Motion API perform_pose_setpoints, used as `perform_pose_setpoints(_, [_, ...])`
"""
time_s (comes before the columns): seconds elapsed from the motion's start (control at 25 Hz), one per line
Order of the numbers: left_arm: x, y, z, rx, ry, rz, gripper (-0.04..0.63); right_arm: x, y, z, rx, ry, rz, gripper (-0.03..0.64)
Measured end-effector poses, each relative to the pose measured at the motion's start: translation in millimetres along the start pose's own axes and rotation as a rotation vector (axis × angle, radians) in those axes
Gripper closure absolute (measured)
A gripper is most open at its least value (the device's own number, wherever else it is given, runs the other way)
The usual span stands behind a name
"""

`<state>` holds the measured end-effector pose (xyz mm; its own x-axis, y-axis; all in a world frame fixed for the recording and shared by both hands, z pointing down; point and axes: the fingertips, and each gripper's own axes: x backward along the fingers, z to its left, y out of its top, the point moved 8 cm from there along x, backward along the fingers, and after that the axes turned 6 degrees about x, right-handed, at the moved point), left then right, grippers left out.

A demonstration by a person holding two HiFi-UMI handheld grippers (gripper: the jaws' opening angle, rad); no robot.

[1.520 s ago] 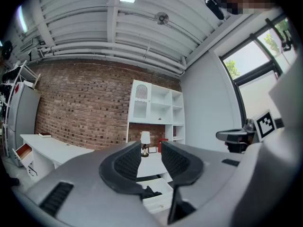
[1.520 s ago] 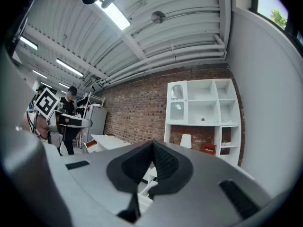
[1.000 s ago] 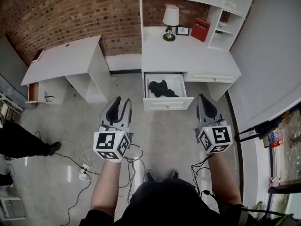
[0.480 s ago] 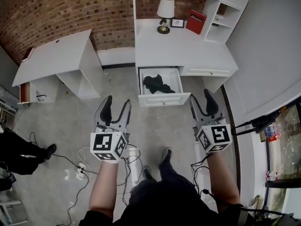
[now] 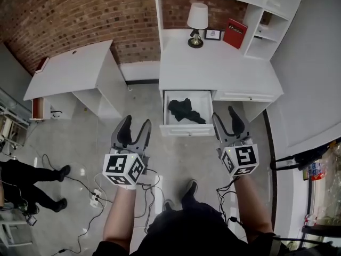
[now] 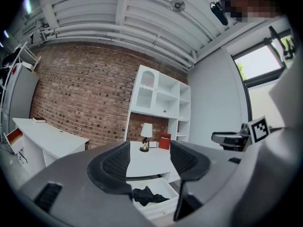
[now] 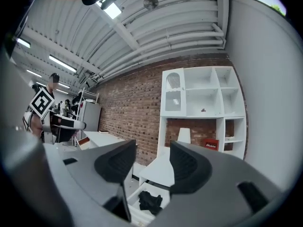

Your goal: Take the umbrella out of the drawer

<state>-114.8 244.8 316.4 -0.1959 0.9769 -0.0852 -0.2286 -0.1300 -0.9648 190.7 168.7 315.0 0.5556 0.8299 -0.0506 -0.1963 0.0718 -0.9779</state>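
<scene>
The black folded umbrella (image 5: 184, 110) lies in the open white drawer (image 5: 186, 130) under the desk; it also shows as the umbrella (image 6: 147, 195) between the jaws in the left gripper view and as the umbrella (image 7: 150, 201) in the right gripper view. My left gripper (image 5: 135, 128) hovers in front of the drawer's left corner, its jaws just opened wide and empty. My right gripper (image 5: 226, 117) is beside the drawer's right front corner; its jaws have also just opened, with nothing between them. Both point level at the desk, short of the drawer.
A white desk (image 5: 213, 63) carries a lamp (image 5: 196, 23), a small picture frame (image 5: 212, 34) and a red book (image 5: 236, 32), with open shelves above. A second white desk (image 5: 69, 68) stands left. Cables and a power strip (image 5: 96, 195) lie on the floor. A person (image 5: 26, 175) stands far left.
Both grippers have moved forward towards the drawer. The left jaws spread wider, and the right jaws went from shut to open.
</scene>
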Motion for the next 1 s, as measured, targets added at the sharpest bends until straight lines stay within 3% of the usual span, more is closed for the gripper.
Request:
perform_pose_setpoints(0.28, [-57.8,-1.4,-24.2,-0.008,0.025,0.026,0.347,-39.8,-20.1,-58.4,0.028,0.034,0.01,0.394])
perform_pose_setpoints(0.6, [-90.2,0.4,-29.3,-0.028,0.052,0.042,0.347,-66.0,-34.1,-81.3,0.021,0.069,0.025,0.394])
perform_pose_setpoints(1.0, [-149.4,-7.0,11.8,-0.025,0.035,0.079,0.346,-120.3,-46.9,-96.9,0.036,0.06,0.08,0.394])
